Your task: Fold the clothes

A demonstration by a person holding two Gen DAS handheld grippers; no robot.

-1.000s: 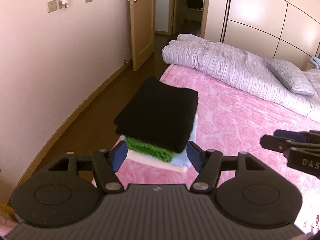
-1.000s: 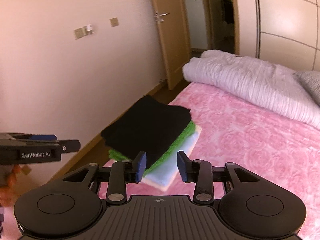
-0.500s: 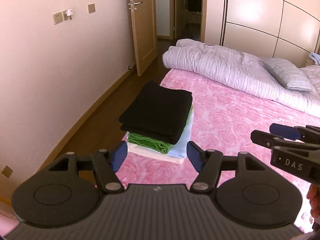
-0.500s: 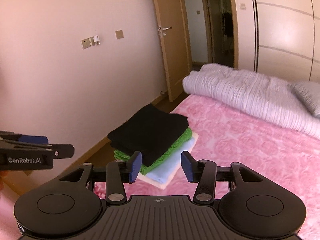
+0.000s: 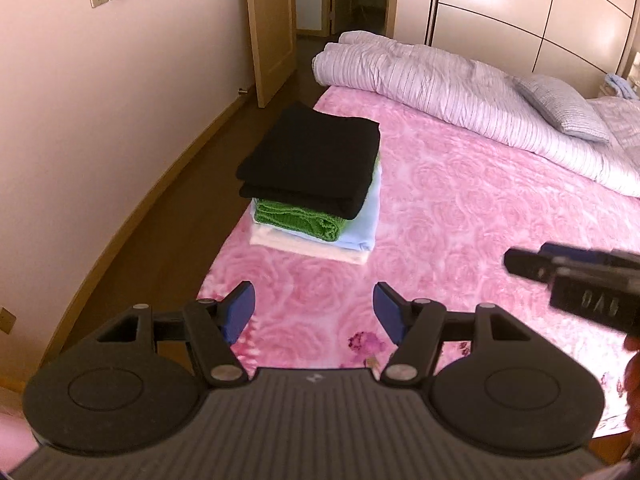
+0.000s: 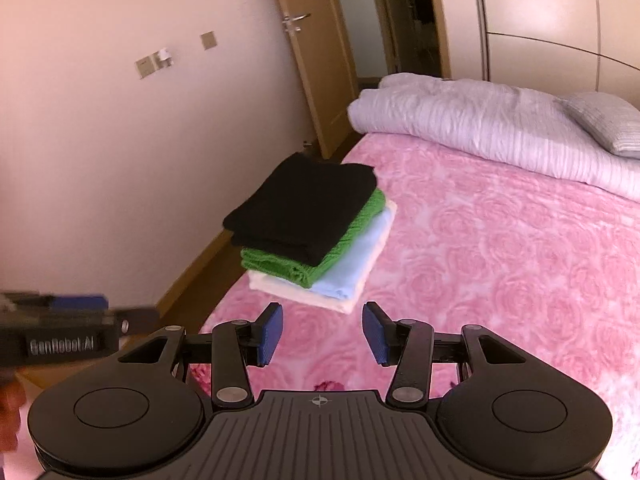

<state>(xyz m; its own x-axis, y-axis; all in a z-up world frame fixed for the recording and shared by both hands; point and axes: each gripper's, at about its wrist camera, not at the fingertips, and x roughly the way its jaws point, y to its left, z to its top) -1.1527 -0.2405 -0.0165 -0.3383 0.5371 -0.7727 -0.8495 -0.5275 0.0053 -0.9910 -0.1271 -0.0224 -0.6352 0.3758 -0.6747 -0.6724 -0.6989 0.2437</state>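
A stack of folded clothes sits at the left edge of the pink bed: a black garment on top, a green one, a light blue one and a white one at the bottom. The stack also shows in the right wrist view. My left gripper is open and empty, held back from the stack above the bedspread. My right gripper is open and empty, also short of the stack. Each gripper appears at the edge of the other's view.
The pink rose-patterned bedspread spreads to the right. A rolled striped duvet and a pillow lie at the far side. A brown floor strip, the wall and an open door are on the left.
Both grippers have pulled back from the stack, which now looks smaller and farther away. Both stayed open and empty.
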